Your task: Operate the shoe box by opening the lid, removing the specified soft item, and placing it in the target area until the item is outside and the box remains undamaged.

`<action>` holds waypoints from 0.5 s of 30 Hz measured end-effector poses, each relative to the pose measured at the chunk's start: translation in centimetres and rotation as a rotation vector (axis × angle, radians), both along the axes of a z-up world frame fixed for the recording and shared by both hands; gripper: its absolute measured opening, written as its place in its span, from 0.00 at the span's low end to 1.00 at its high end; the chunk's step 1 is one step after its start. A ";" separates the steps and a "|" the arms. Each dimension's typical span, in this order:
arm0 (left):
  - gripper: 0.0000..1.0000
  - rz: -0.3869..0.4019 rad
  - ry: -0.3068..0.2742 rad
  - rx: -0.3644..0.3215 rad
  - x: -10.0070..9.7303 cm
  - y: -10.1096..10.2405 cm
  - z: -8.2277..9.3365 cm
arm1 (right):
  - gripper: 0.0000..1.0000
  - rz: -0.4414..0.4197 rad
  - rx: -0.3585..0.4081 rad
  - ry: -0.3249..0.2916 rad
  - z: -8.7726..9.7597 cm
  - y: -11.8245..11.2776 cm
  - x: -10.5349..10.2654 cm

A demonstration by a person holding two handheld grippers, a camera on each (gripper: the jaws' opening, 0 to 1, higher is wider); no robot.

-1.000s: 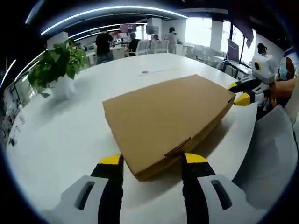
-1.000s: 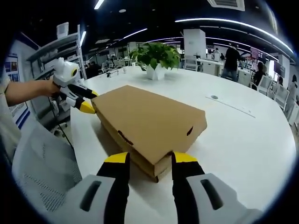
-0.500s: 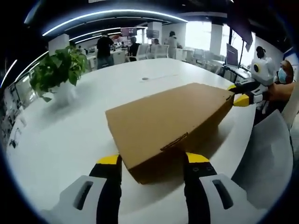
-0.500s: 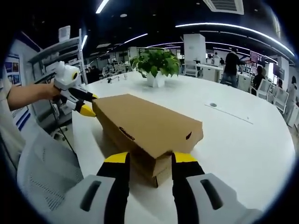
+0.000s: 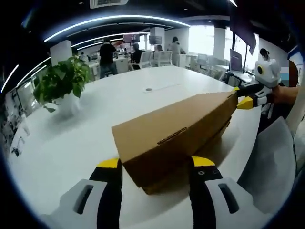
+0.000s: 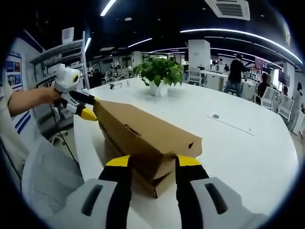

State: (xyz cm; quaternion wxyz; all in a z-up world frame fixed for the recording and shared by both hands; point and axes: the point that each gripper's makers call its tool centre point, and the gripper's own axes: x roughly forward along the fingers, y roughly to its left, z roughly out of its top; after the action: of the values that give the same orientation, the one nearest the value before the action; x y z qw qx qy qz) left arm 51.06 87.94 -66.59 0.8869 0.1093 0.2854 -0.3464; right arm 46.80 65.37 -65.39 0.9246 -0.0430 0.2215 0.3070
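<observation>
Lid-opening is the step in hand. Each gripper, left [image 5: 155, 164] and right [image 6: 147, 162], has its jaws apart astride one end of the lid [image 5: 178, 126], which stands tilted above the box [image 6: 143, 179] near the table's [image 5: 71, 143] edge. Next, I'd judge, lift gently and clear. The gap is dark; the contents stay hidden. A plant [image 6: 159, 71] stands farther back.

An open-plan office: a broad white bench [image 5: 86, 143] with a potted plant [image 6: 159, 71], rows of desks and chairs [image 5: 159, 46] behind where people [image 5: 106, 50] stand, long strip ceiling lights [image 5: 114, 21], a ceiling vent [image 6: 228, 8], and what seem monitors [image 5: 237, 50] by the windows.
</observation>
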 end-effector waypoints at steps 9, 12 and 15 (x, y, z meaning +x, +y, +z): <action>0.52 0.027 -0.059 -0.031 1.3 0.0 2.1 | 0.35 0.002 -0.002 -0.048 1.9 0.0 1.0; 0.52 0.035 -0.084 -0.035 1.9 -0.2 2.9 | 0.35 0.002 -0.006 -0.066 2.6 -0.2 1.6; 0.50 0.046 -0.100 -0.044 2.5 -0.2 3.5 | 0.34 0.002 -0.009 -0.080 3.2 -0.4 2.2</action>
State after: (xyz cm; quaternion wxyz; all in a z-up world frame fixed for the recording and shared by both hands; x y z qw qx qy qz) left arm 53.60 87.76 -63.06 0.9099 0.1003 0.2353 -0.3265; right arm 49.00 64.96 -62.18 0.9322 -0.0597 0.1857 0.3048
